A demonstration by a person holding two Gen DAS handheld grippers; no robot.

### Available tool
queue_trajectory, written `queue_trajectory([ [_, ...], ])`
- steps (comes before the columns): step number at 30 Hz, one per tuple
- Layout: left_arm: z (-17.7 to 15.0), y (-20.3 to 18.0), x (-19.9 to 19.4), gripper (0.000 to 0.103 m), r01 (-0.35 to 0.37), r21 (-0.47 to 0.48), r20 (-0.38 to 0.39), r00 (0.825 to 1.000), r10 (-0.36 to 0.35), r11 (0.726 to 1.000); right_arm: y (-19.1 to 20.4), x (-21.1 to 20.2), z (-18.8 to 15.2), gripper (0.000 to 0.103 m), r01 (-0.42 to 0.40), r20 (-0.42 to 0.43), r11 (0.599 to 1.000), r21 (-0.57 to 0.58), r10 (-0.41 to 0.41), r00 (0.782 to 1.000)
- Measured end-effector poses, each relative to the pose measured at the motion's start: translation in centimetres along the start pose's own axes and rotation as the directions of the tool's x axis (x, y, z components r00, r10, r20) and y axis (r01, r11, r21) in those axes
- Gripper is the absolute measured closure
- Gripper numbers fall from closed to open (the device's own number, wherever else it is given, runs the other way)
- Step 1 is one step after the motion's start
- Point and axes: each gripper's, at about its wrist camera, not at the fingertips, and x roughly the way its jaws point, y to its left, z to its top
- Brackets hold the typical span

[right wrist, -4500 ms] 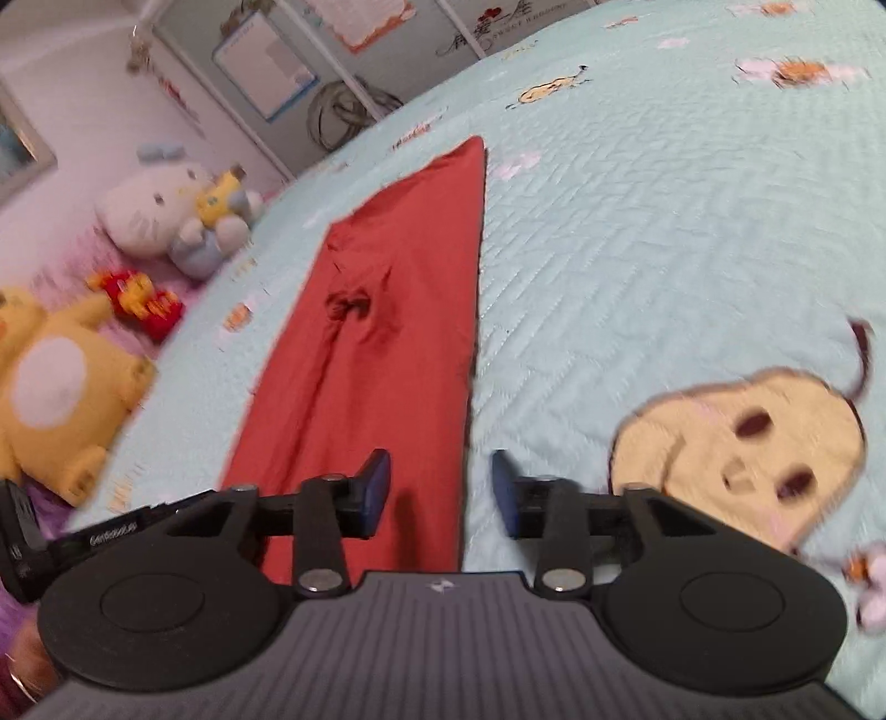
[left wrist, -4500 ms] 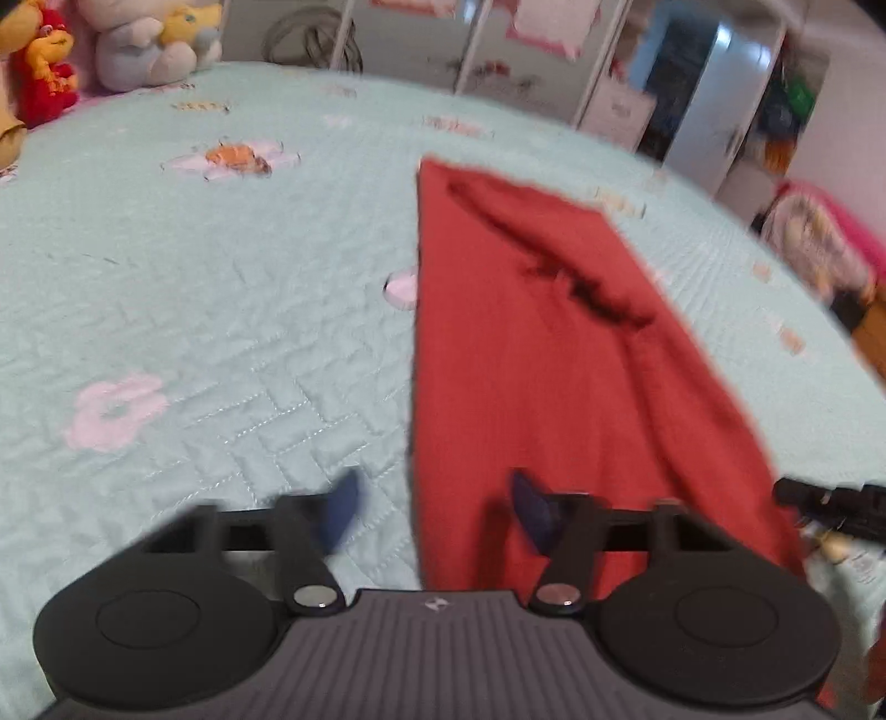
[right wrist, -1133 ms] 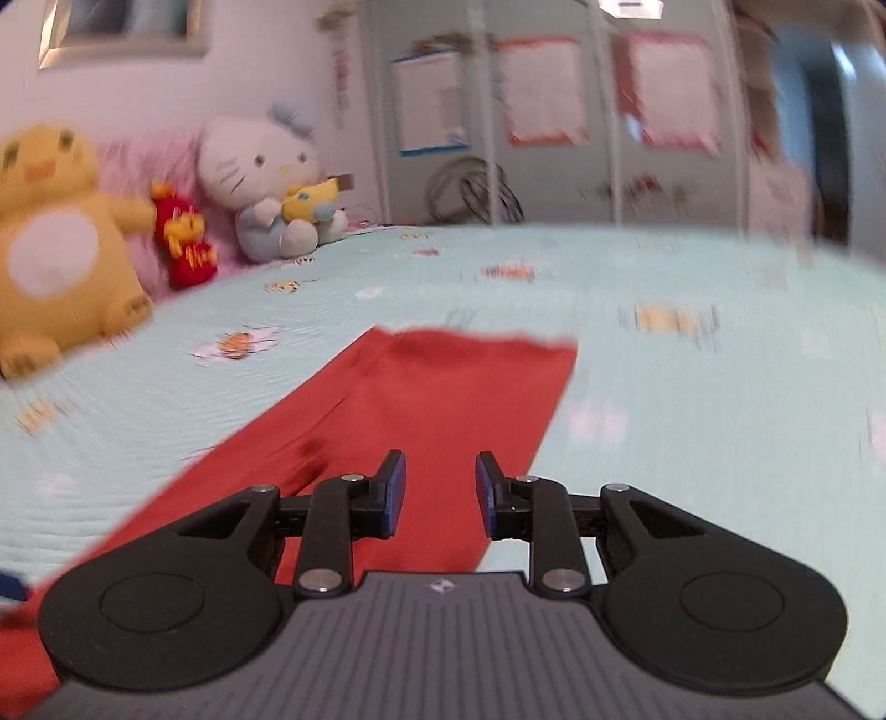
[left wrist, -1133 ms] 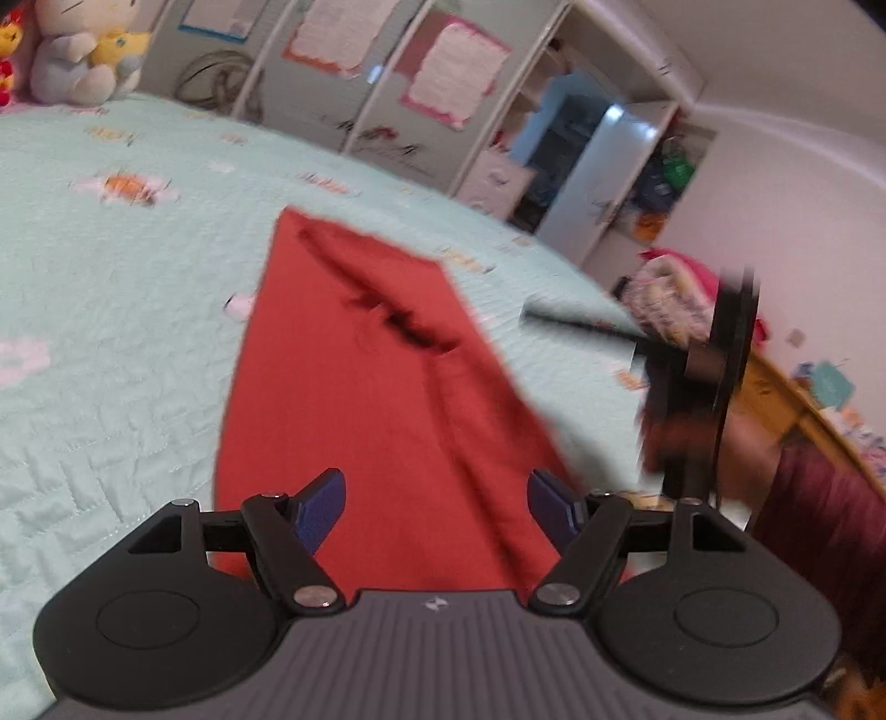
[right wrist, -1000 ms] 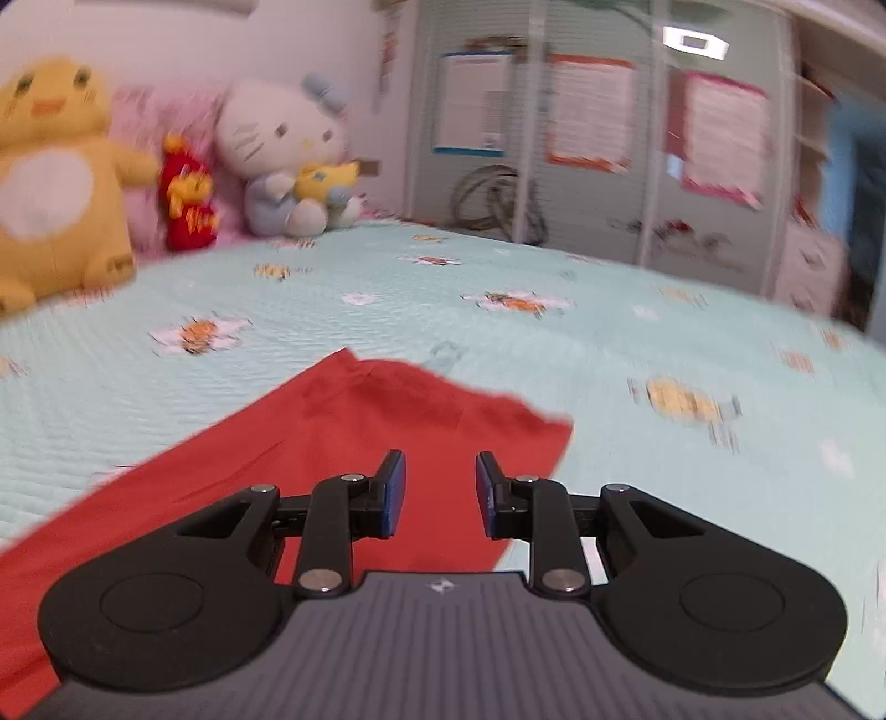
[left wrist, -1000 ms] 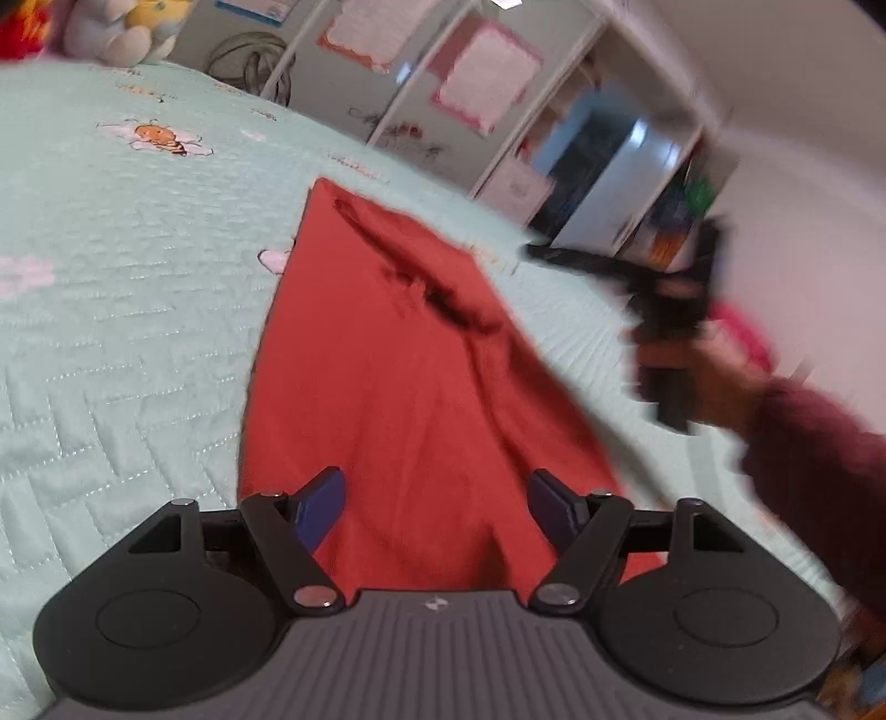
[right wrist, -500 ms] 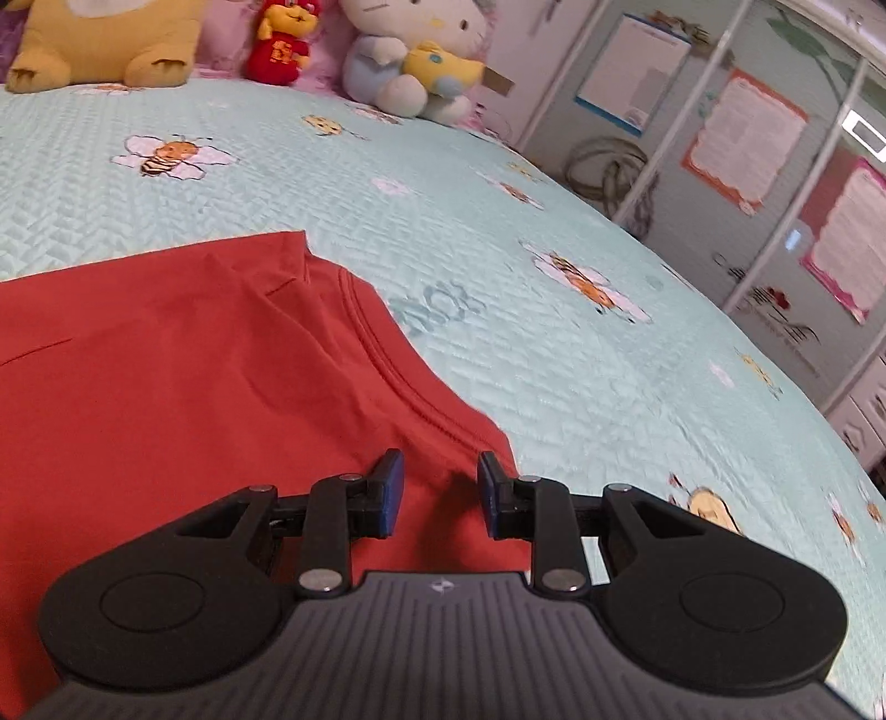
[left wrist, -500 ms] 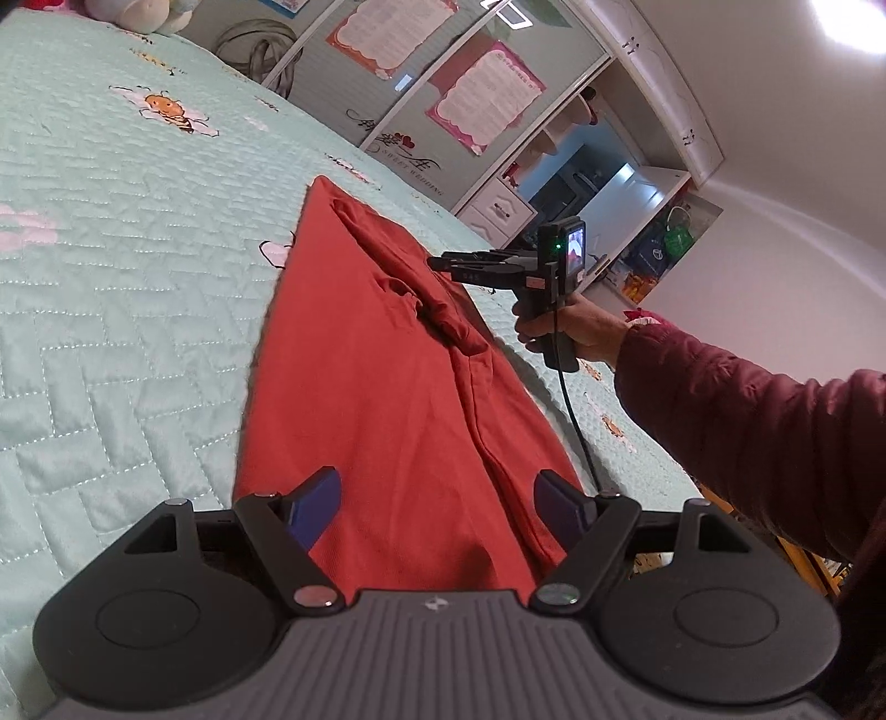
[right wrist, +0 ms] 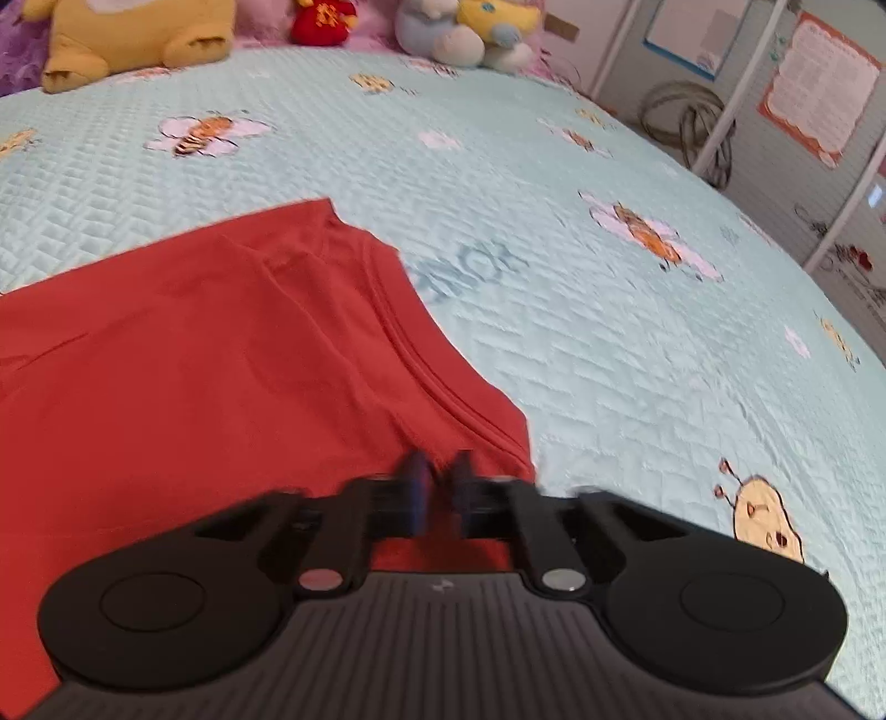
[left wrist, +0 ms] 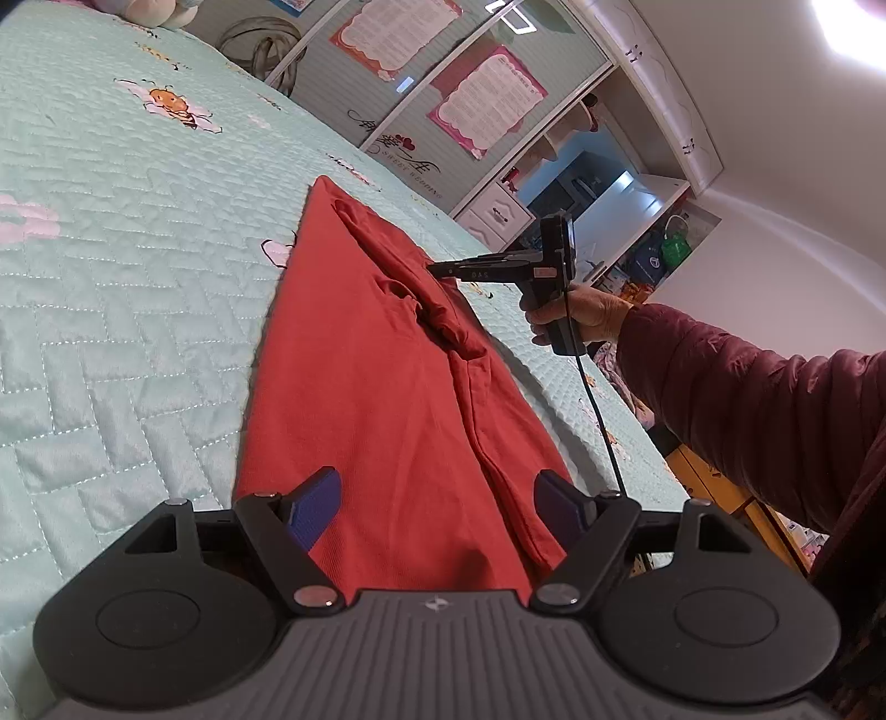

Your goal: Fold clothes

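Observation:
A red shirt lies in a long folded strip on the mint quilted bedspread. My left gripper hovers open over the shirt's near end, its blue pads spread almost as wide as the strip, with nothing pinched. At the far end, a hand holds my right gripper with its tip against the shirt's right edge. In the right wrist view, the right gripper has its fingers drawn together on the corner of the red shirt, just beside the ribbed neckline.
A person's maroon sleeve and a black cable cross the right side. Plush toys line the bed's far edge. Wardrobe doors with posters stand beyond the bed. Bee prints dot the bedspread.
My right gripper swung over to the neckline corner of the shirt, dropped onto it and its fingers closed. The left gripper stayed open over the near end, barely moving.

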Motion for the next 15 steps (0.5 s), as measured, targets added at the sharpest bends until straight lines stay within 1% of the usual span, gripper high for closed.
queue_trajectory([
  [5, 0.1, 0.1, 0.0, 0.023, 0.002, -0.002, 0.001, 1.000, -0.002, 1.000, -0.2, -0.4, -0.4, 0.103, 0.052, 0.027, 0.999, 0.013, -0.052, 0.998],
  [8, 0.0, 0.0, 0.0, 0.023, 0.002, -0.001, 0.001, 1.000, -0.002, 1.000, -0.6, 0.0, -0.6, 0.103, 0.099, 0.026, 0.995, 0.031, -0.100, 0.995],
  [10, 0.0, 0.0, 0.0, 0.023, 0.002, -0.001, 0.001, 1.000, -0.002, 1.000, -1.1, 0.0, -0.7, 0.103, 0.081, 0.037, 0.992, 0.097, -0.085, 0.996],
  [12, 0.0, 0.0, 0.0, 0.023, 0.001, 0.000, 0.001, 1.000, -0.001, 1.000, -0.7, 0.0, -0.9, 0.103, 0.095, 0.045, 0.992, 0.089, -0.099, 0.994],
  [13, 0.0, 0.0, -0.1, 0.023, 0.001, 0.000, 0.001, 1.000, -0.001, 1.000, -0.7, -0.4, -1.0, 0.103, 0.102, 0.062, 0.989, 0.111, -0.110, 0.992],
  [14, 0.0, 0.0, -0.1, 0.023, 0.001, 0.000, 0.000, 1.000, -0.001, 1.000, -0.9, -1.0, -1.2, 0.100, 0.103, 0.090, 0.983, 0.155, -0.118, 0.989],
  [15, 0.0, 0.0, -0.1, 0.023, 0.001, 0.000, 0.000, 1.000, -0.001, 1.000, -1.0, -1.9, -1.5, 0.092, 0.107, 0.128, 0.972, 0.211, -0.136, 0.982],
])
